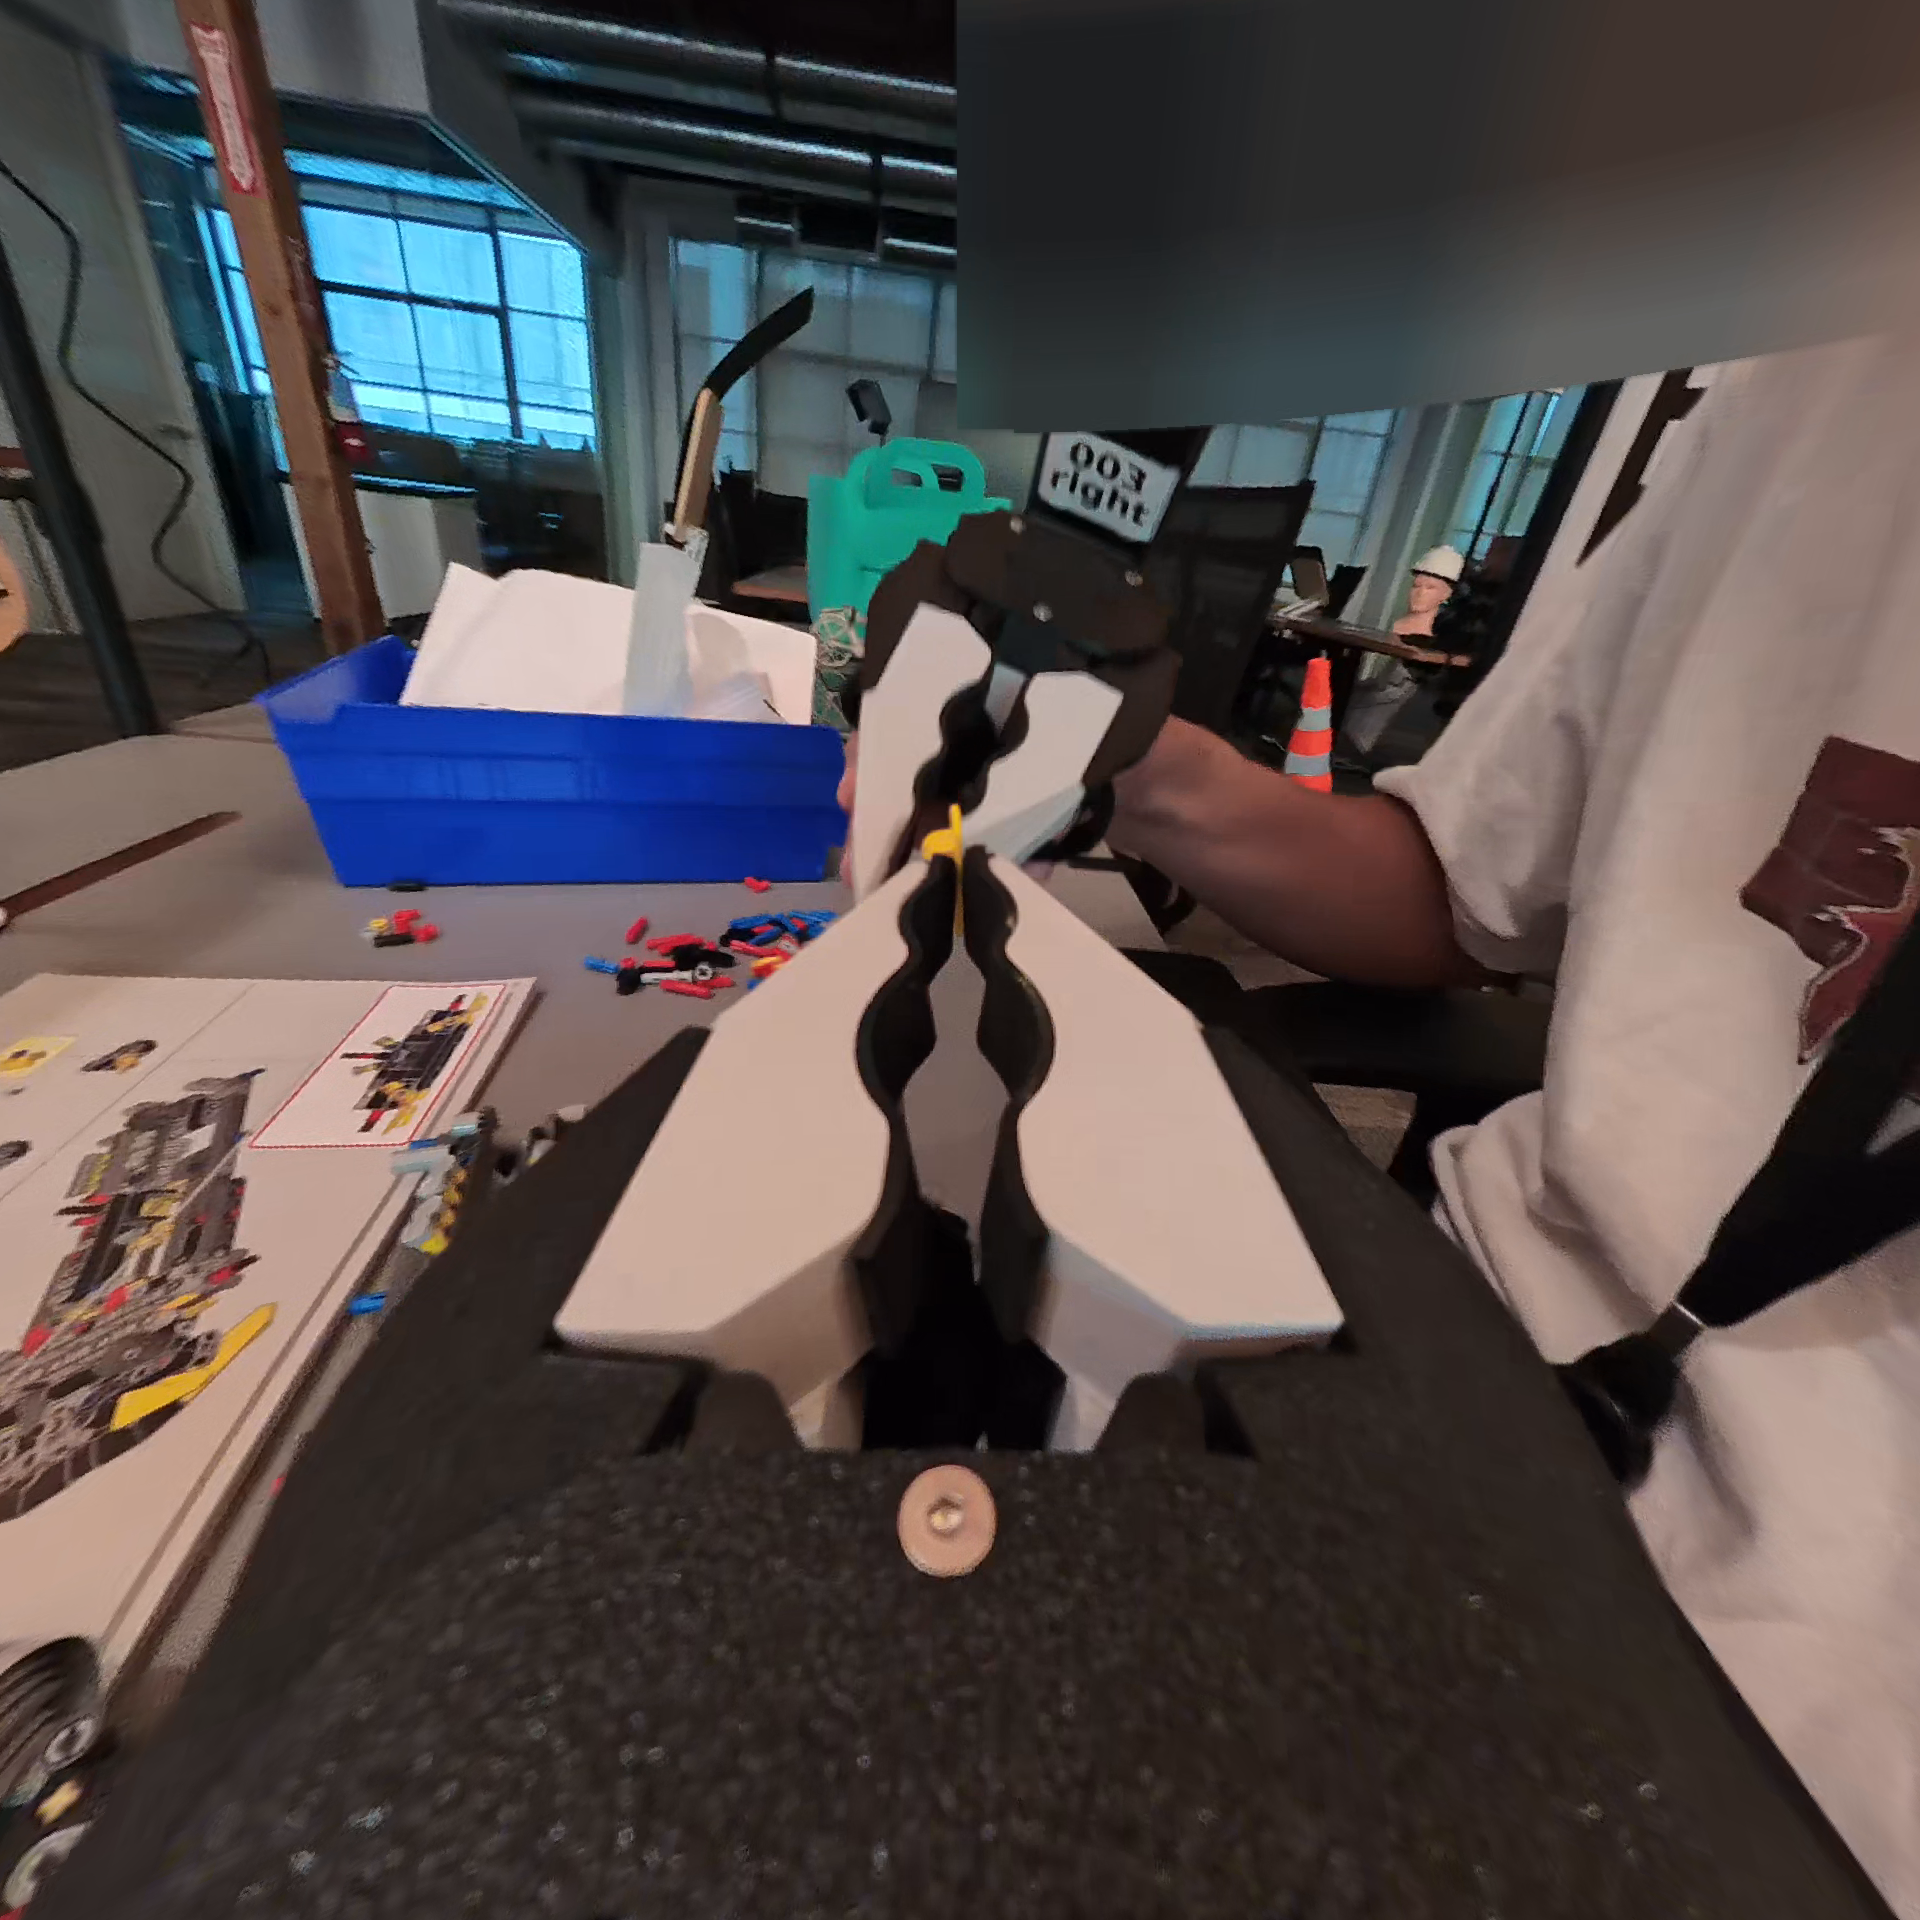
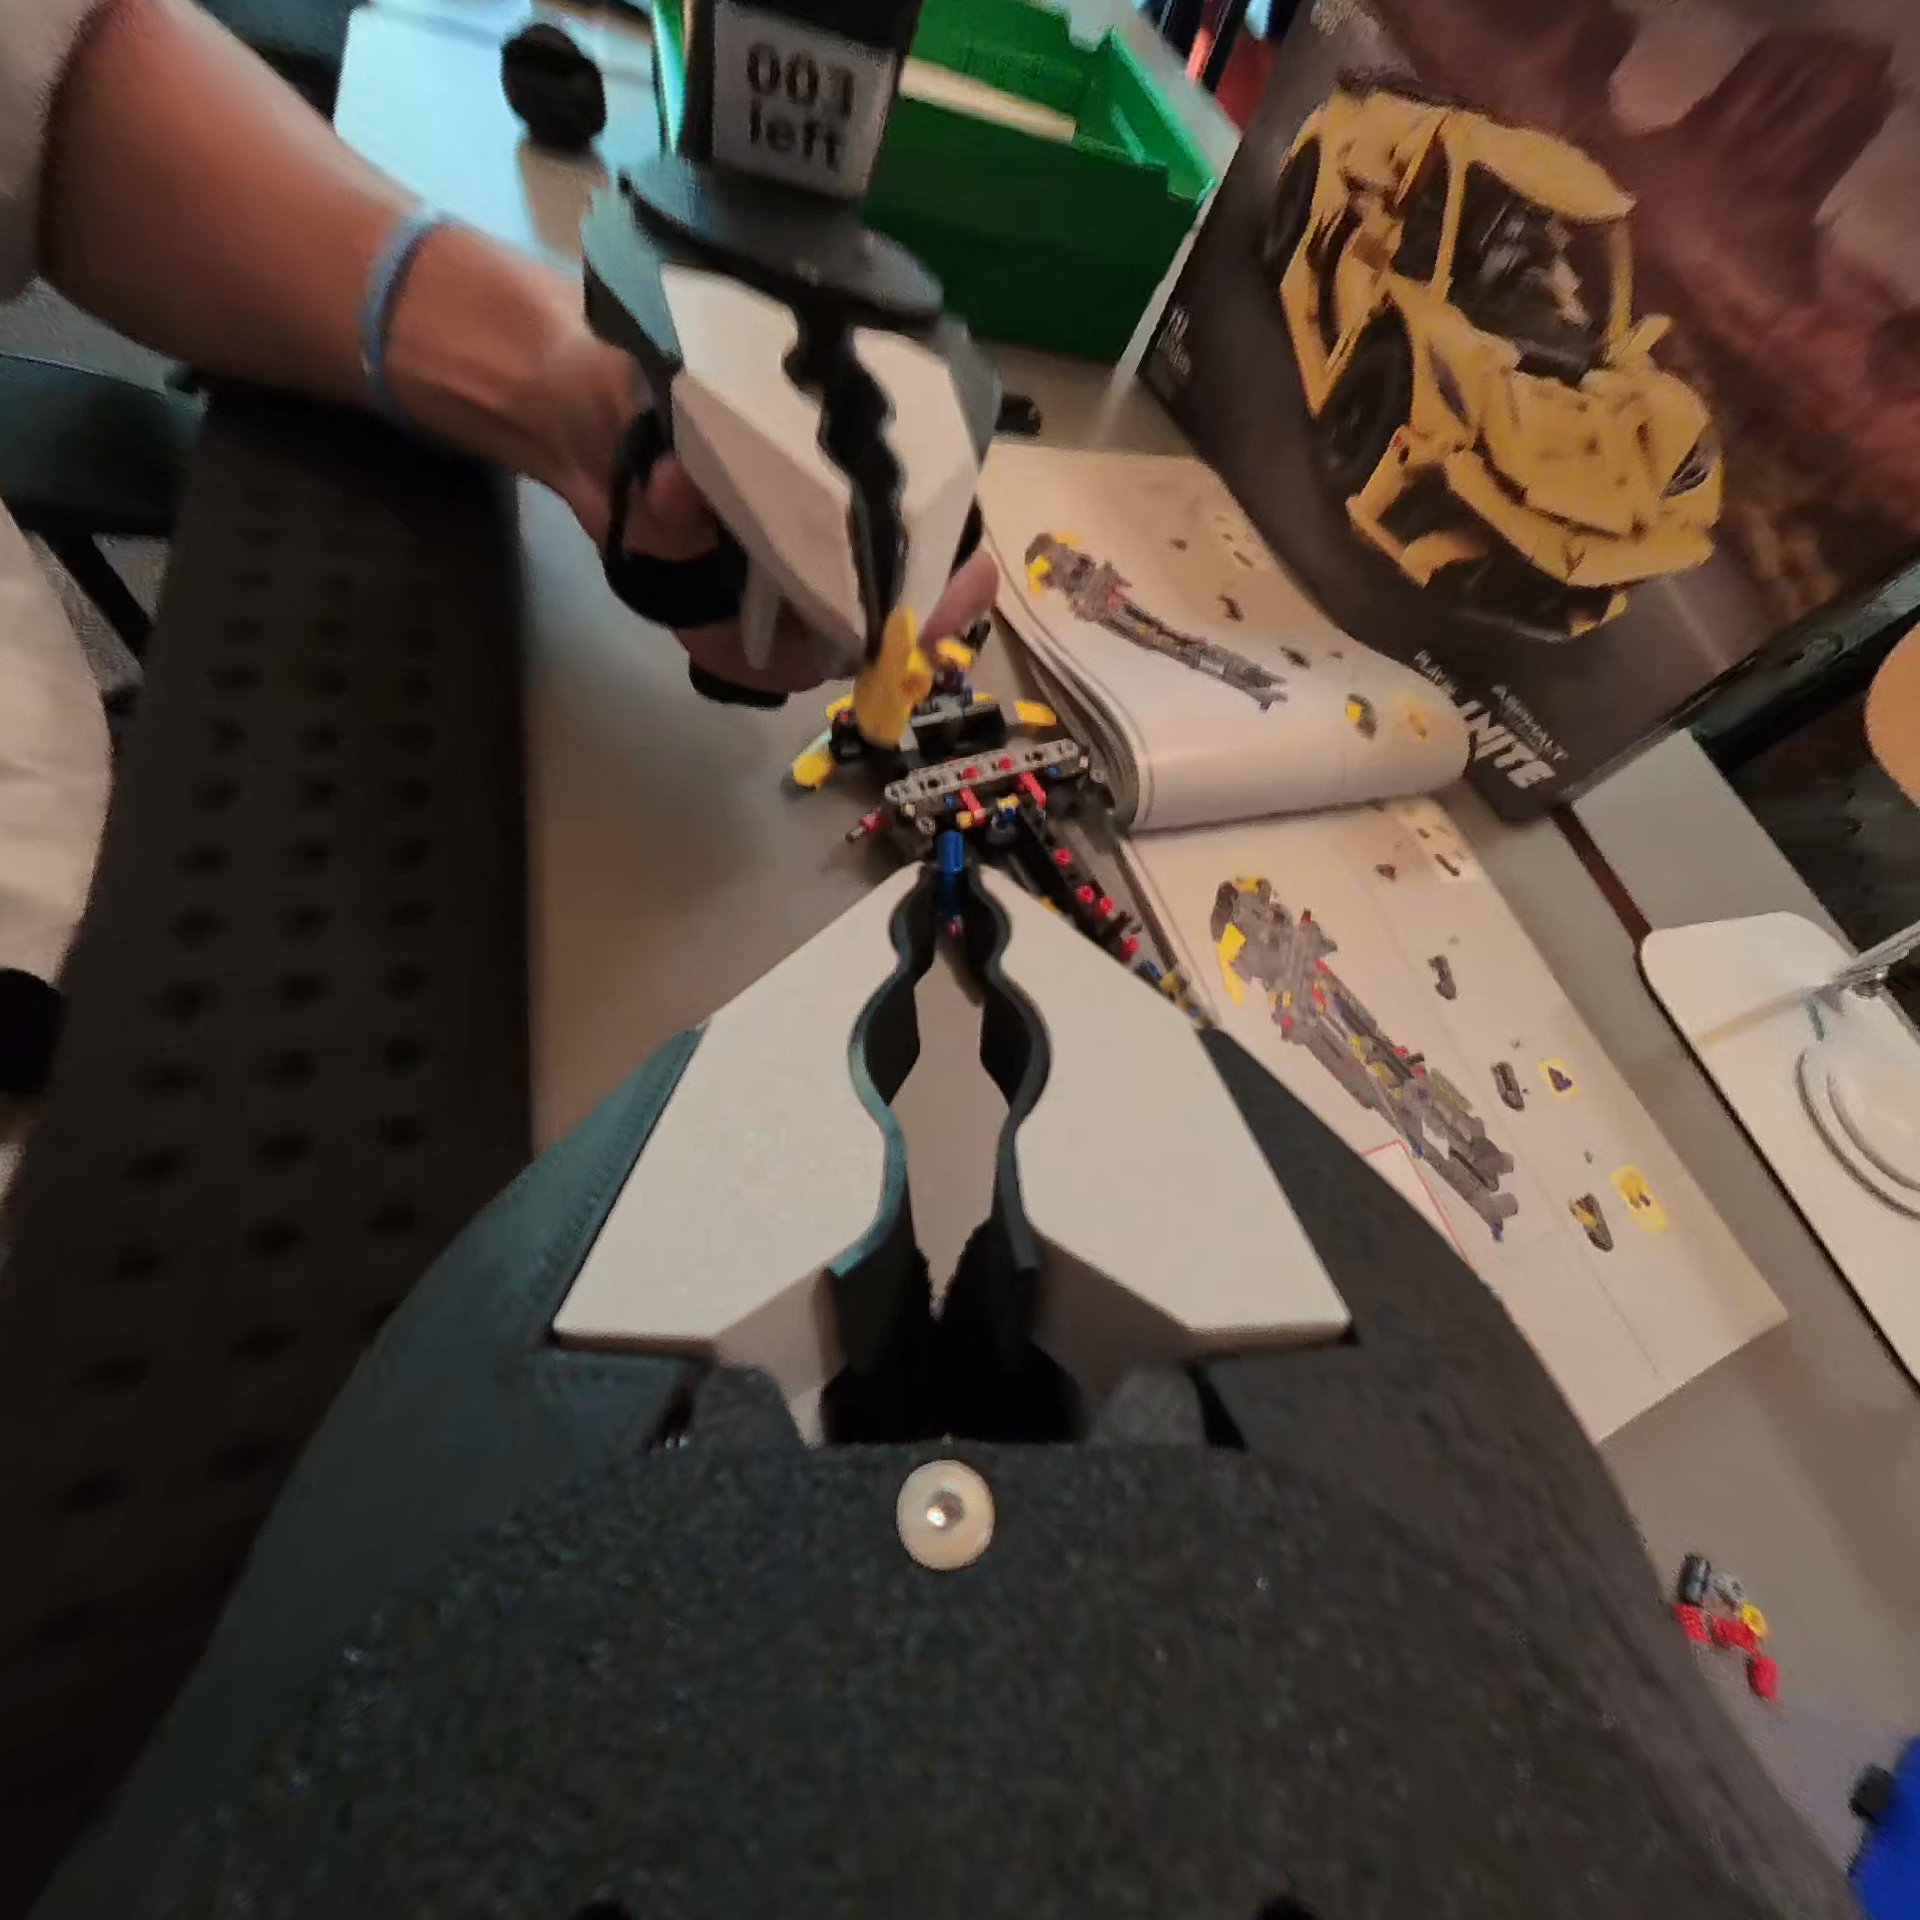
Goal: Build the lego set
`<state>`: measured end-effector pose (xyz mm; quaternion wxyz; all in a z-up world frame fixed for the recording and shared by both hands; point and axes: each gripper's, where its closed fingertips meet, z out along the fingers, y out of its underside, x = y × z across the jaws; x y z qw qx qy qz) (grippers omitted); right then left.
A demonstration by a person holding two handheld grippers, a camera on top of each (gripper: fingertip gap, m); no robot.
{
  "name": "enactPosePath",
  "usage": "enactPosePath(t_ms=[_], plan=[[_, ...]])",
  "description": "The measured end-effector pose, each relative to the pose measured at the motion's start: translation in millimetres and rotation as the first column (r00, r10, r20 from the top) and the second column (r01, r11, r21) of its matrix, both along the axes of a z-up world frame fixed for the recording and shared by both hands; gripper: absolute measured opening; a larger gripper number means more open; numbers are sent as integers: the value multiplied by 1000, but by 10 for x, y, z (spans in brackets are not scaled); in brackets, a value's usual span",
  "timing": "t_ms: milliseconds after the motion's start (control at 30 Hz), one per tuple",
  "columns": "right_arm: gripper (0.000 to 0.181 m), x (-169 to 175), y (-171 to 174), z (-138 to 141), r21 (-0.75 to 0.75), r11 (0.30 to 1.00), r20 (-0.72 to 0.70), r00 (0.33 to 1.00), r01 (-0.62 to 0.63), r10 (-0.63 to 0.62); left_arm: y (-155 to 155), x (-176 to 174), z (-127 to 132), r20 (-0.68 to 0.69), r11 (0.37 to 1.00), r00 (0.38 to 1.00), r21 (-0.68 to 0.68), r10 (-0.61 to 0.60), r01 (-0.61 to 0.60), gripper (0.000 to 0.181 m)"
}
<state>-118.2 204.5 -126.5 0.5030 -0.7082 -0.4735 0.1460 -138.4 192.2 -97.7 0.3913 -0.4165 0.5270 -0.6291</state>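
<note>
My left gripper (image 1: 951, 883) is shut on a small yellow Lego piece (image 1: 945, 847) and holds it above the table. In the right wrist view the left gripper (image 2: 883, 634) holds that yellow piece (image 2: 888, 681) just over the part-built black, grey and yellow model (image 2: 977, 774). My right gripper (image 2: 948, 888) is shut on a short blue pin (image 2: 948, 860) at the model's near edge. In the left wrist view the right gripper (image 1: 951, 805) faces mine, tip to tip; the pin is hidden there.
The open instruction booklet (image 2: 1351, 997) lies right of the model, with the set's box (image 2: 1507, 364) and a green bin (image 2: 1039, 208) behind. A blue bin (image 1: 561, 790) with white paper, loose pieces (image 1: 707, 951) and the booklet (image 1: 208, 1195) lie to my left. A person's forearm (image 1: 1299, 862) reaches in. Both grippers' tips are close together, under 4 cm apart.
</note>
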Motion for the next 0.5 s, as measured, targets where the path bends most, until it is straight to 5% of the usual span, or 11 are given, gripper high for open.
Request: enactPosePath(t_ms=[233, 500], plan=[[3, -56, -212, 195, -21, 997, -111, 992, -69, 67, -129, -5, -36, 7, 998, 998, 19, -66, 65, 0], [3, -114, -268, 81, -62, 993, -61, 993, -105, 101, -195, 17, -168, -54, 992, 994, 72, -95, 99, 0]])
